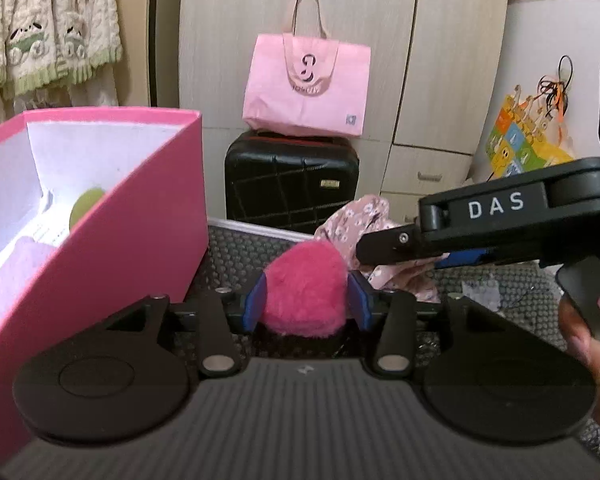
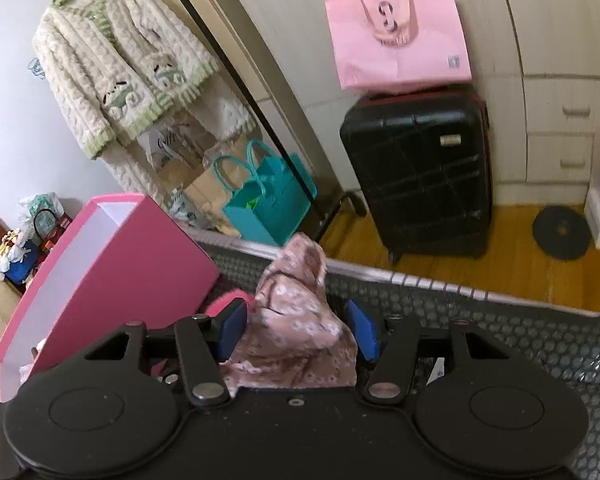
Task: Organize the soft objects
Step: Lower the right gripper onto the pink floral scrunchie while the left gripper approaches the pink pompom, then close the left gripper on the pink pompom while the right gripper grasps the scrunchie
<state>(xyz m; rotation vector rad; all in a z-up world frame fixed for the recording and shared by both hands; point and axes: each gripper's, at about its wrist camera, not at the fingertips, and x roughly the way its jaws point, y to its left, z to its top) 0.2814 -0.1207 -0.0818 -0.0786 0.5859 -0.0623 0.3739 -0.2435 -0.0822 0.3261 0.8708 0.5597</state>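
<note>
My left gripper (image 1: 306, 302) is shut on a fluffy hot-pink soft object (image 1: 306, 288), held just right of the open pink box (image 1: 148, 240). The box holds a green round item (image 1: 86, 204) and a pale pink soft thing (image 1: 20, 268). My right gripper (image 2: 296, 332) has a pink floral cloth (image 2: 300, 320) between its blue pads (image 2: 364, 336); the pads stand wide, touching the cloth loosely. The right gripper also shows in the left wrist view (image 1: 480, 224), over the floral cloth (image 1: 364, 216). The pink box (image 2: 120, 264) stands left of it, with the fluffy object (image 2: 228, 302) peeking beside it.
A dark dotted mat (image 2: 500, 320) covers the table; its far edge is close. Beyond stand a black suitcase (image 2: 420, 168) with a pink tote (image 2: 396, 28) on top, a teal bag (image 2: 268, 200), a hanging cream cardigan (image 2: 116, 64) and wardrobe drawers (image 2: 564, 136).
</note>
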